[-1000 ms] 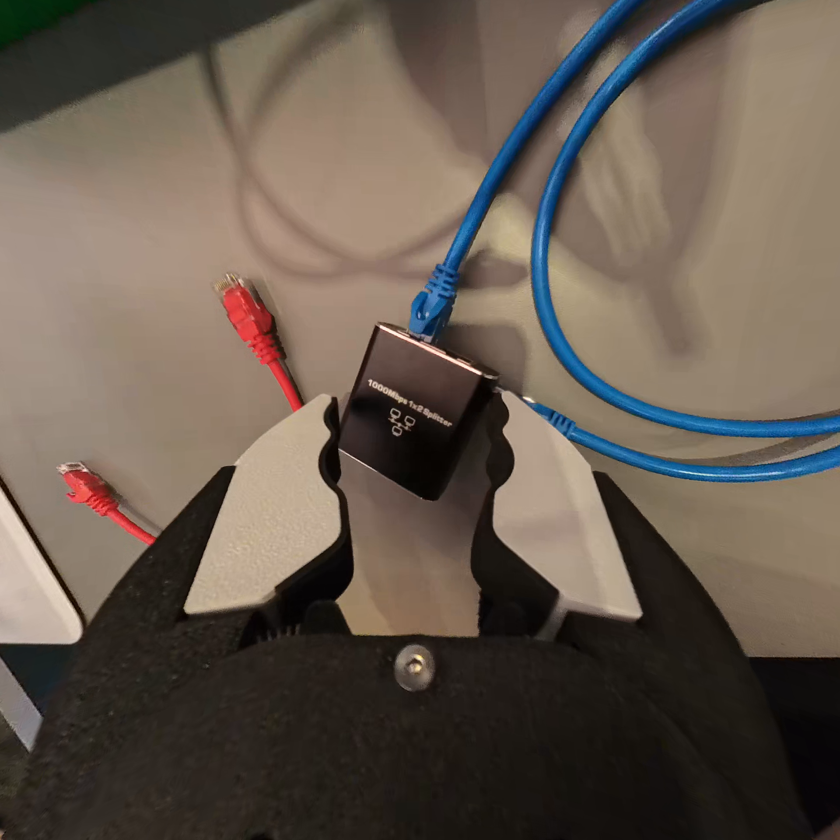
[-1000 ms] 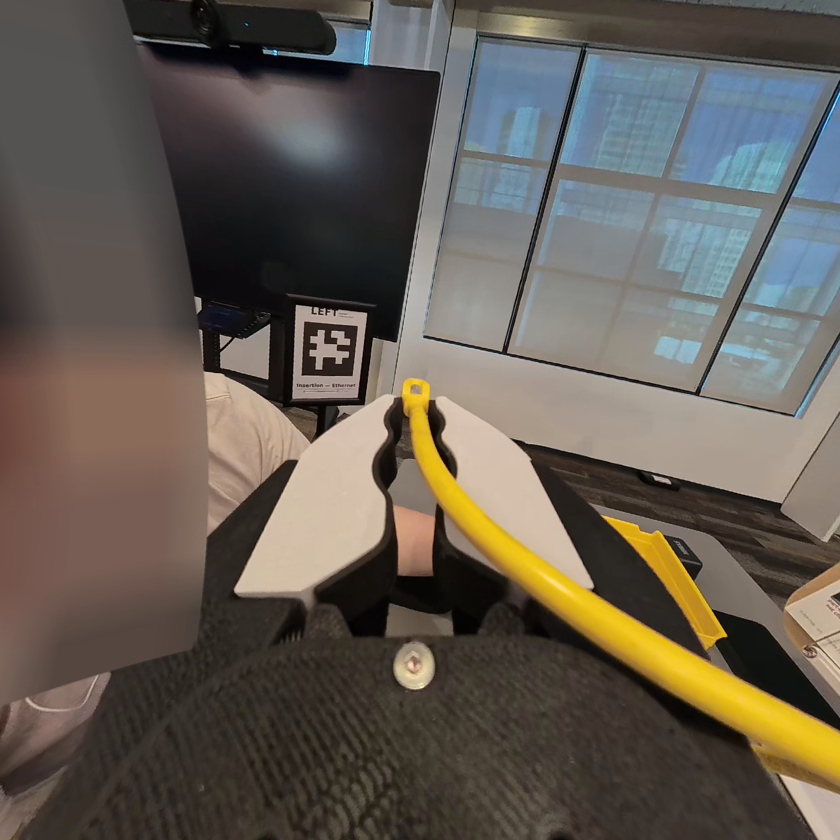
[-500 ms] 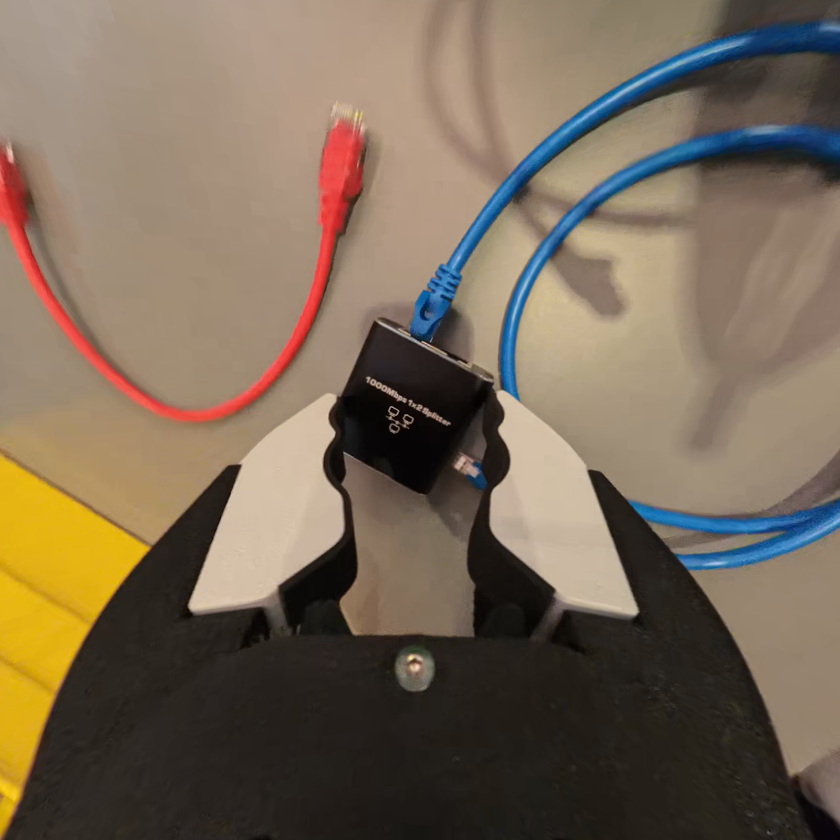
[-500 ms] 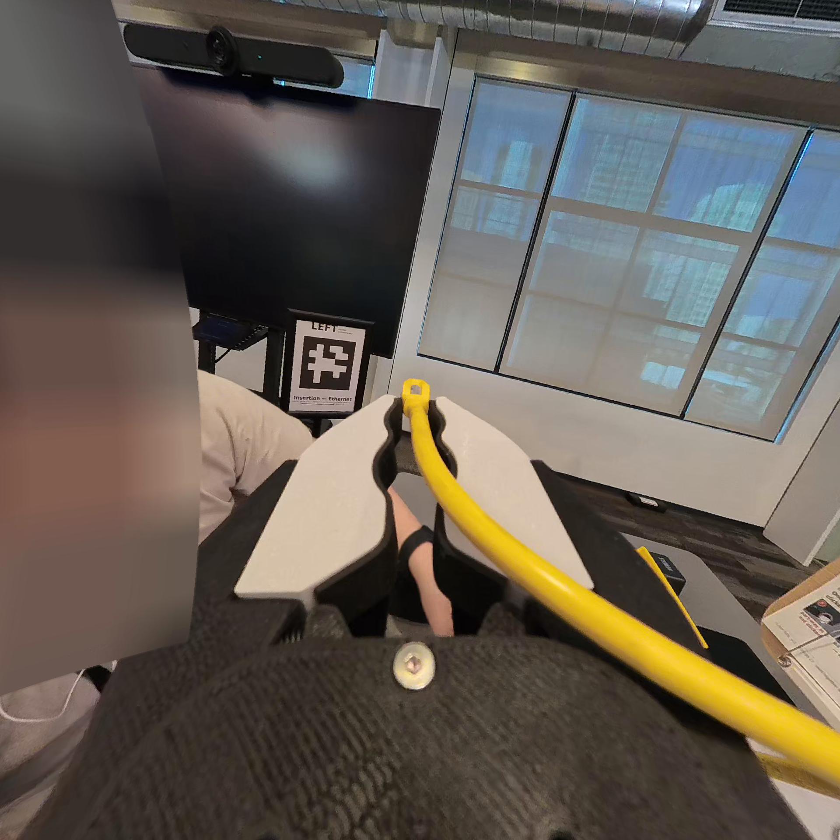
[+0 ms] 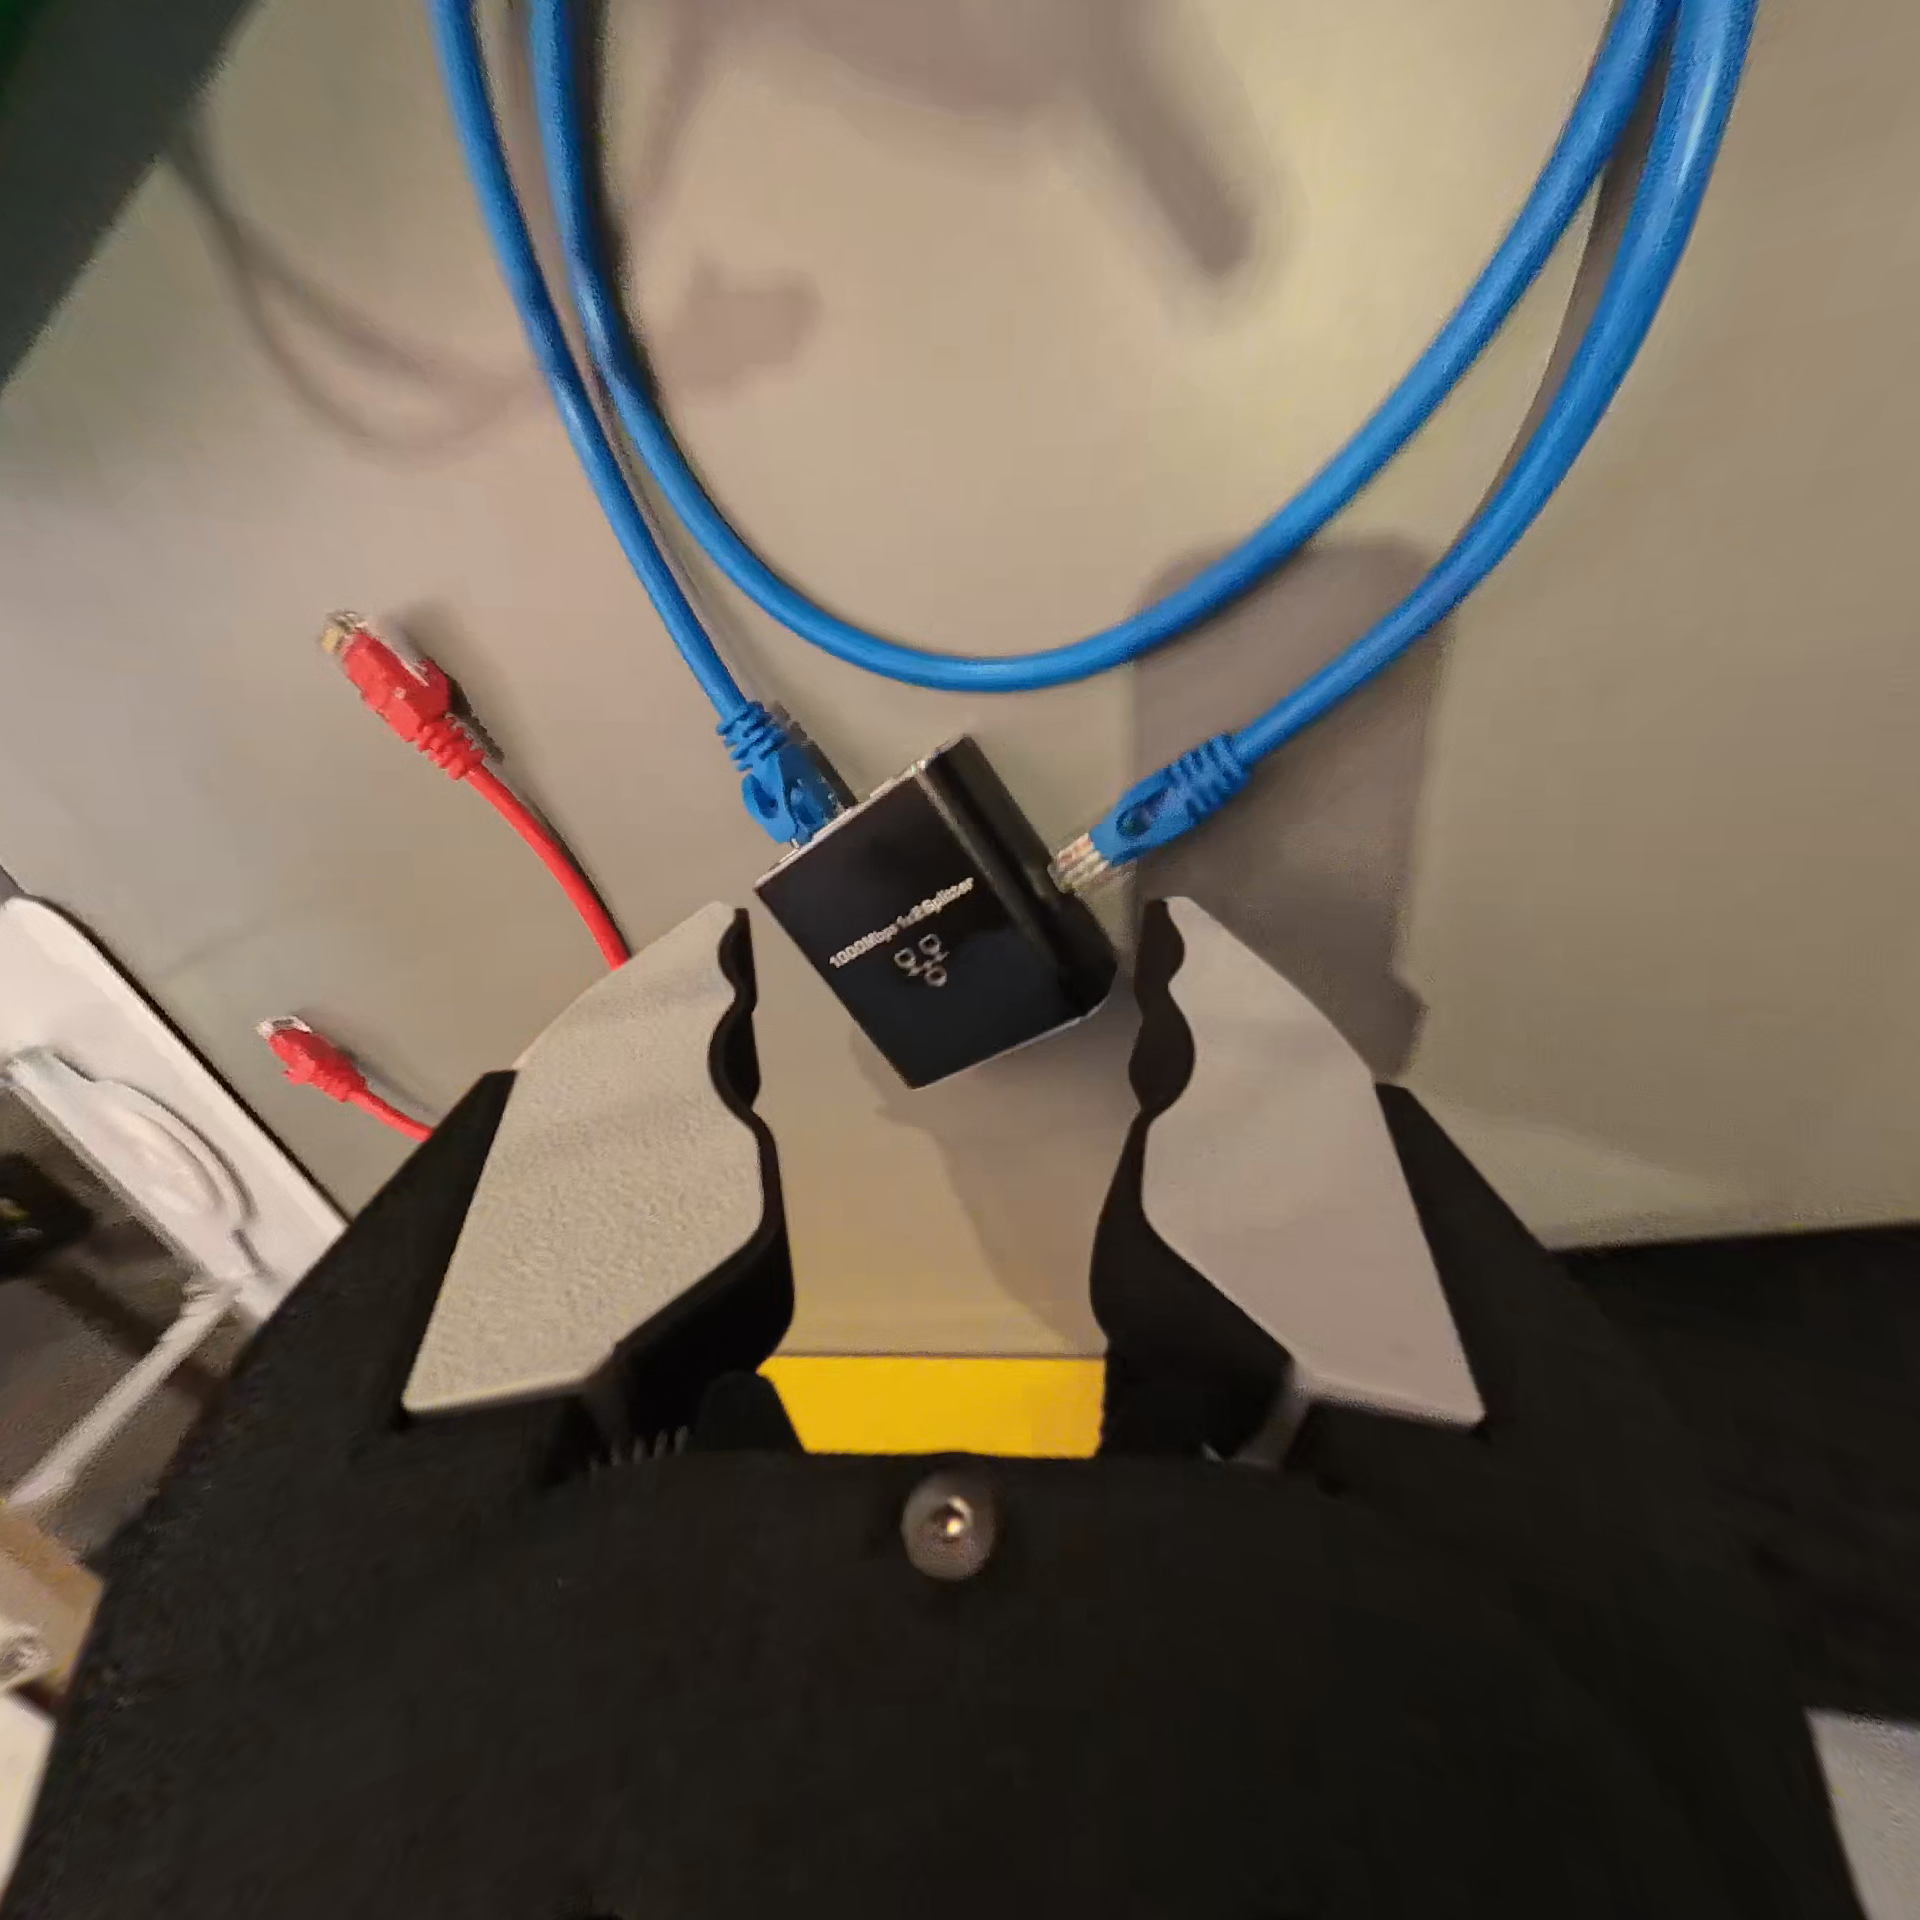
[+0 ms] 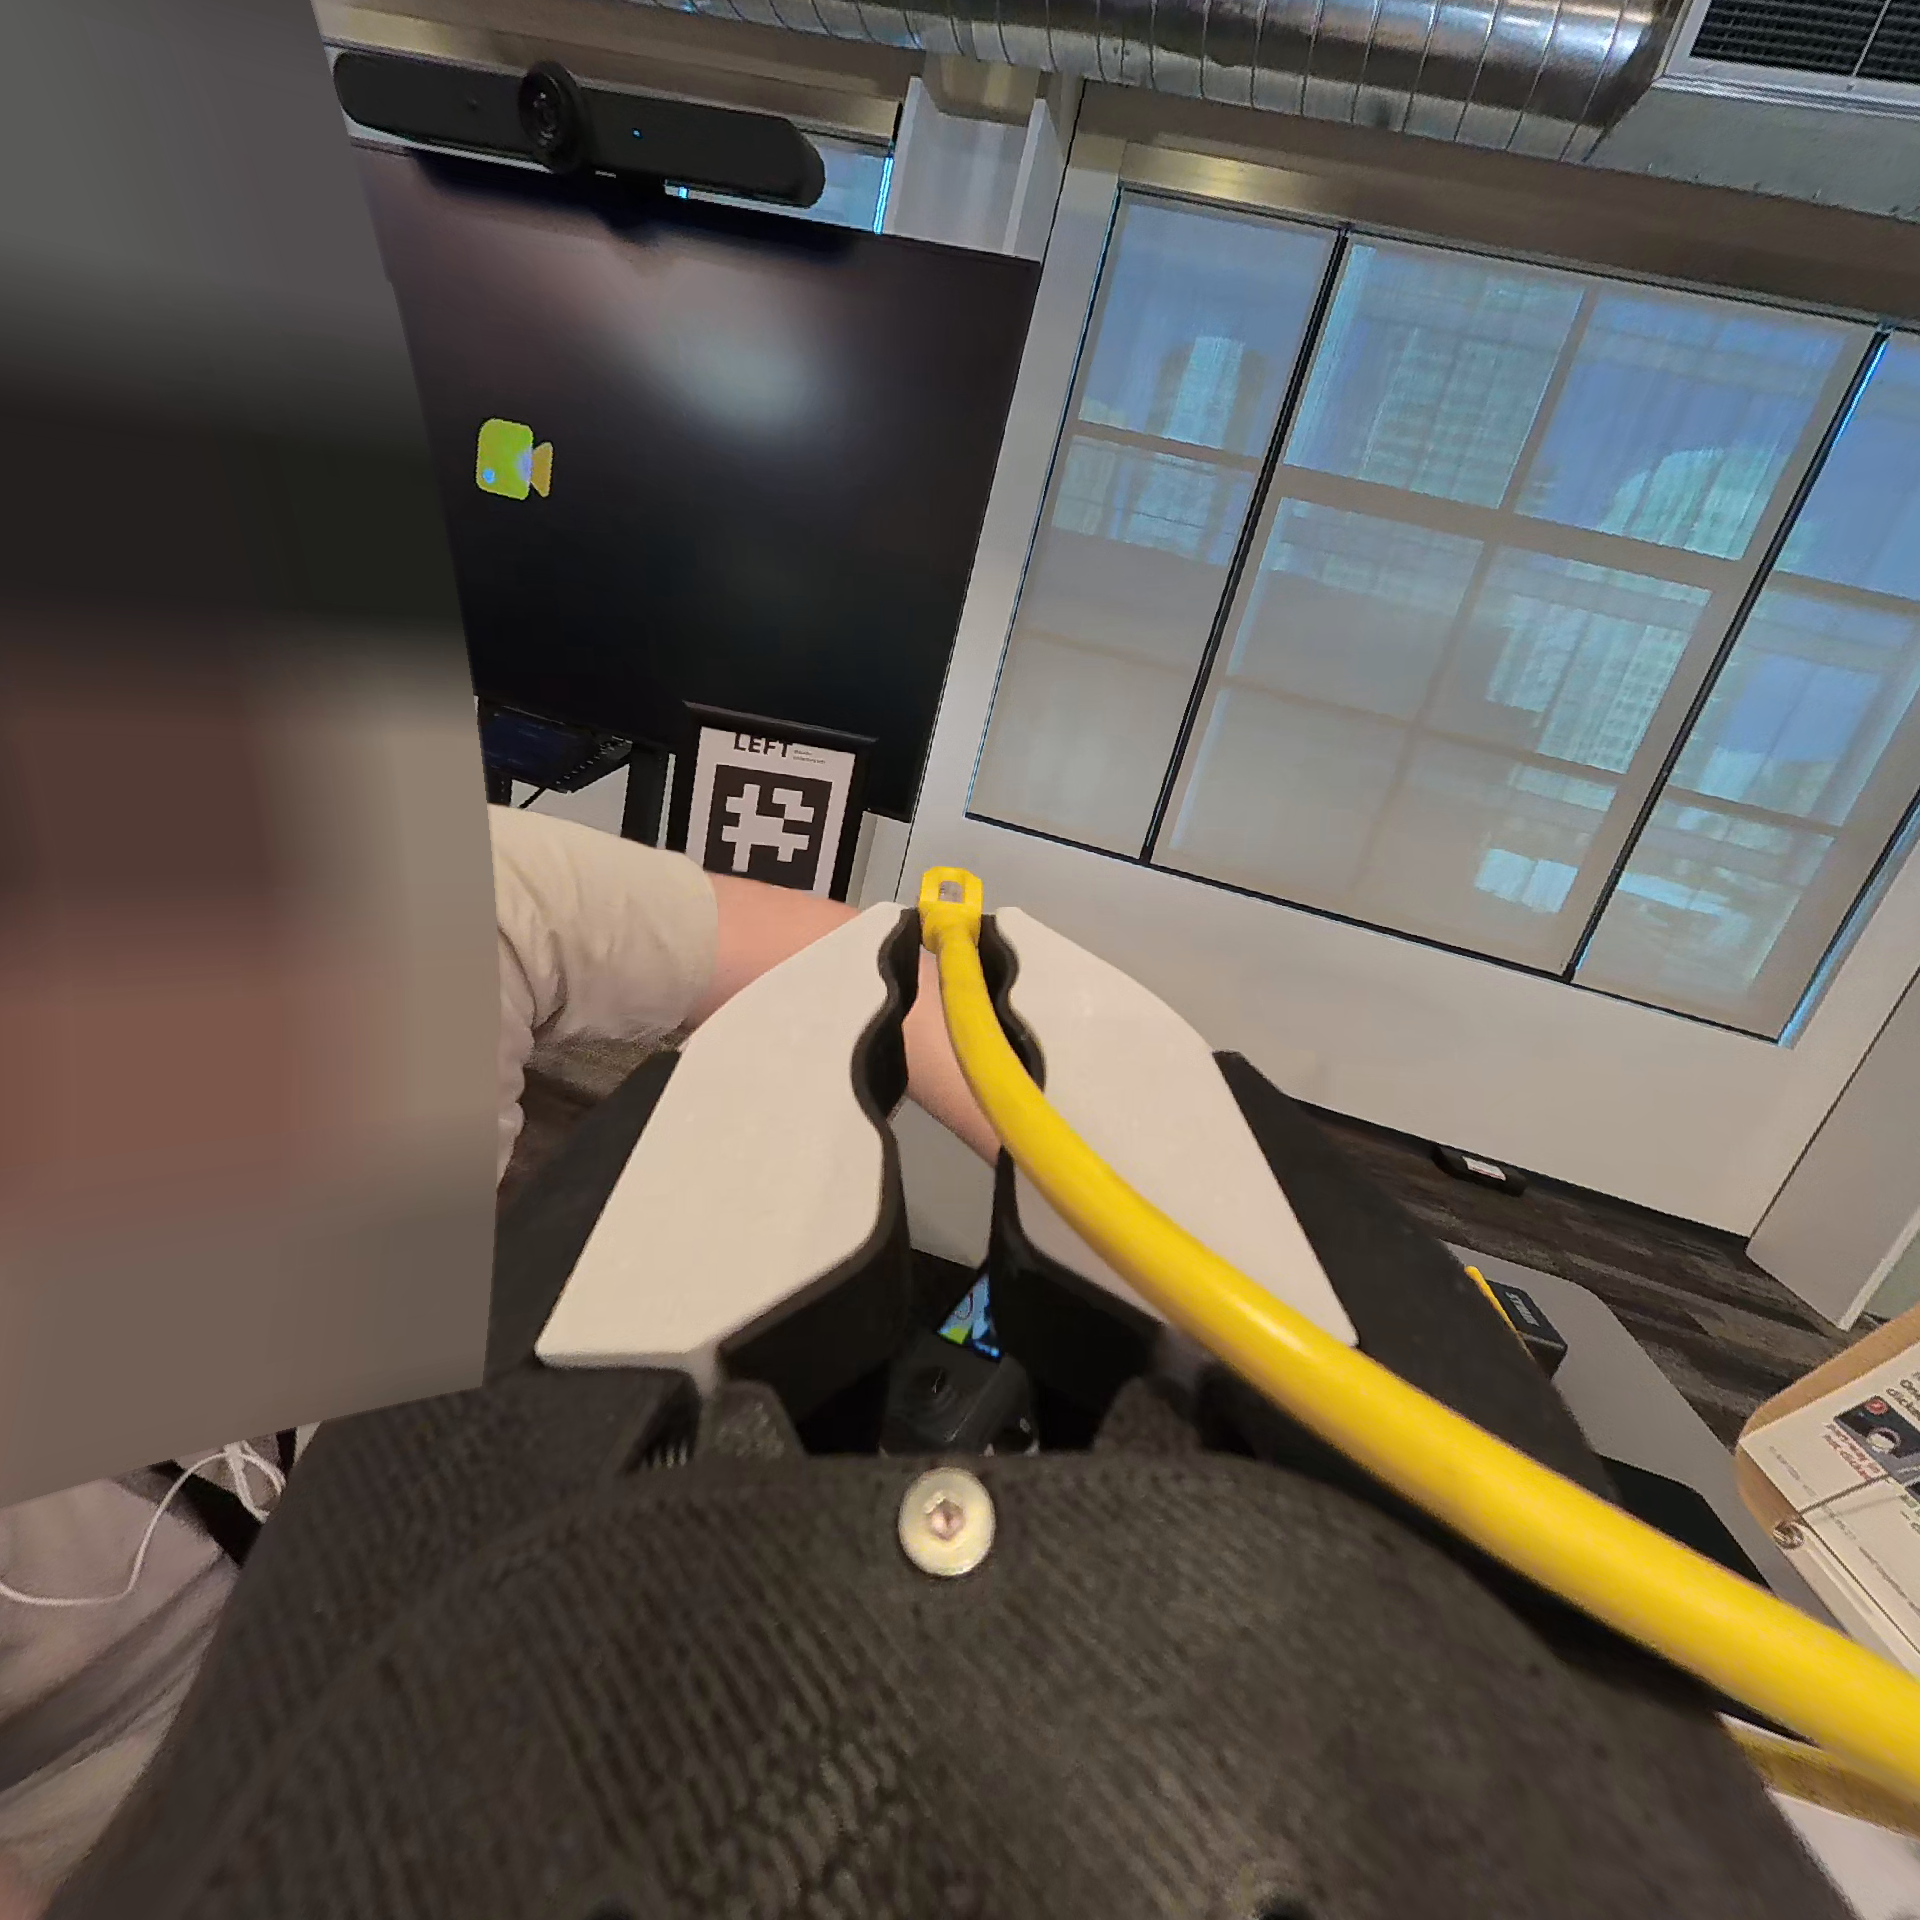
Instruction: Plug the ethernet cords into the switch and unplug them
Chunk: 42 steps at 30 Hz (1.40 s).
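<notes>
The left gripper (image 5: 940, 914) stands wide apart above the grey table (image 5: 1558, 935), its pale fingers (image 5: 623, 1122) clear of everything. Between and just beyond the fingertips sits the switch (image 5: 940, 940), a small glossy black box with white markings on its top face. It is turned on the table: its long axis runs from lower right, near the right fingertip, up and to the left, and the port end points up-left, away from the camera.

One plug of the blue cord (image 5: 935, 665) enters that far end at the box's upper-left corner (image 5: 779, 784), and the cable climbs steeply from it toward the top of the frame. The cord loops back down, and its other plug (image 5: 1153, 816) lies free on the table just to the right of the switch, clear tip aimed down-left at the box's side; whether the tip touches the casing is hard to say in the blur. A red cord (image 5: 540, 842) lies to the left, with one plug (image 5: 400, 686) pointing up-left and a second red plug (image 5: 307, 1060) nearer the left finger.

The right gripper (image 6: 948, 914) is raised off the table, facing a dark monitor (image 6: 707, 499) and windows (image 6: 1455, 582). Its fingers are clamped on the yellow cord (image 6: 1195, 1247) just behind the plug (image 6: 951, 896), which sticks out past the fingertips, pointing forward and away. The cable trails back over the right finger toward the lower right.
</notes>
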{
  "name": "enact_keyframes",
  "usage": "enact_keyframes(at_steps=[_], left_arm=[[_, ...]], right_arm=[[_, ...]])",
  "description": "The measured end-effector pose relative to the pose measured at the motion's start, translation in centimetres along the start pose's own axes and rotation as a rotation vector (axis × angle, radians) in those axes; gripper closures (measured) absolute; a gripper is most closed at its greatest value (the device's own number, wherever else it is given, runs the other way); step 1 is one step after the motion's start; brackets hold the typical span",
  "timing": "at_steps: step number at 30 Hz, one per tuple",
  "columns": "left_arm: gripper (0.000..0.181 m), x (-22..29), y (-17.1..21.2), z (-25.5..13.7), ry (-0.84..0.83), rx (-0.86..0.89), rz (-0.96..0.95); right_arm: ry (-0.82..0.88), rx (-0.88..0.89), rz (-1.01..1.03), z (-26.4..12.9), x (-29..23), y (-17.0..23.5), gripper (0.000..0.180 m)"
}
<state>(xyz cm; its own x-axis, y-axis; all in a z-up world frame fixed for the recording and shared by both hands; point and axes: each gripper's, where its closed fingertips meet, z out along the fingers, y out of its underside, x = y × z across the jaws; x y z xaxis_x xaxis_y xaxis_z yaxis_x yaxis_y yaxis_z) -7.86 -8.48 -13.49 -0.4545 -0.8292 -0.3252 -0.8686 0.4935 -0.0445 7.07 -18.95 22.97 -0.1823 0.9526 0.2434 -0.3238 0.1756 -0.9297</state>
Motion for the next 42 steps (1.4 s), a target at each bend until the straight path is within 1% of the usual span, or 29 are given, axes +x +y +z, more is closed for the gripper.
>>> enact_keyframes(at_steps=[4, 5, 8, 10, 13, 15, 18, 21, 23, 25, 26, 29, 34, 37, 39, 40, 42], left_arm=[[0.105, -0.8, 1.8, 0.6, 0.02, -0.123, 0.194], [0.098, -1.0, 2.2, 0.8, 0.031, -0.152, 0.235], [0.098, -0.8, 3.2, 1.3, 0.106, -0.222, 0.348], [0.096, -1.0, 3.6, 1.5, 0.13, -0.239, 0.413], [0.097, -2.2, 3.7, 1.7, 0.114, -0.238, 0.526], [0.1, -2.3, 3.2, 2.0, 0.13, -0.209, 0.57], [0.101, -2.1, 3.3, 2.6, 0.179, -0.226, 0.617], [0.105, -1.7, 3.7, 3.1, 0.23, -0.247, 0.609], [0.105, -1.7, 3.8, 3.1, 0.25, -0.27, 0.58], [0.105, -1.5, 3.8, 3.1, 0.271, -0.286, 0.485], [0.105, -1.2, 3.7, 3.0, 0.287, -0.288, 0.408], [0.105, -0.2, 3.3, 2.7, 0.327, -0.259, 0.149], [0.105, 1.9, 3.0, 1.9, 0.357, -0.313, -0.297], [0.105, 3.6, 2.1, 1.4, 0.353, -0.311, -0.596], [0.105, 4.3, 1.7, 1.2, 0.318, -0.297, -0.813], [0.105, 4.7, 1.3, 1.1, 0.314, -0.268, -0.897], [0.106, 5.1, 0.9, 1.0, 0.278, -0.22, -0.975]], right_arm=[[-0.011, -0.003, 0.012, 0.1, 0.0, 0.2, 0.168], [-0.007, -0.008, 0.015, 0.2, 0.2, 0.3, 0.168], [-0.003, -0.026, 0.024, 0.5, 0.7, 0.8, 0.168], [0.003, -0.036, 0.03, 0.6, 1.0, 1.1, 0.168], [0.006, -0.043, 0.036, 0.7, 1.3, 1.3, 0.168], [0.015, -0.047, 0.036, 0.6, 1.5, 1.4, 0.168], [0.025, -0.049, 0.036, 0.4, 1.8, 1.5, 0.168], [0.028, -0.047, 0.041, 0.3, 2.0, 1.5, 0.168], [0.028, -0.048, 0.045, 0.4, 2.1, 1.6, 0.167], [0.025, -0.048, 0.05, 0.4, 2.2, 1.7, 0.168], [0.023, -0.048, 0.051, 0.4, 2.2, 1.7, 0.168], [0.015, -0.041, 0.051, 0.4, 2.1, 1.6, 0.168], [0.01, -0.029, 0.052, 0.3, 1.9, 1.3, 0.168], [0.002, -0.018, 0.059, 0.2, 1.8, 1.2, 0.168], [0.006, -0.019, 0.062, 0.3, 1.9, 1.2, 0.168], [0.004, -0.018, 0.063, 0.3, 1.8, 1.2, 0.168], [0.0, -0.014, 0.065, 0.3, 1.8, 1.2, 0.168]])
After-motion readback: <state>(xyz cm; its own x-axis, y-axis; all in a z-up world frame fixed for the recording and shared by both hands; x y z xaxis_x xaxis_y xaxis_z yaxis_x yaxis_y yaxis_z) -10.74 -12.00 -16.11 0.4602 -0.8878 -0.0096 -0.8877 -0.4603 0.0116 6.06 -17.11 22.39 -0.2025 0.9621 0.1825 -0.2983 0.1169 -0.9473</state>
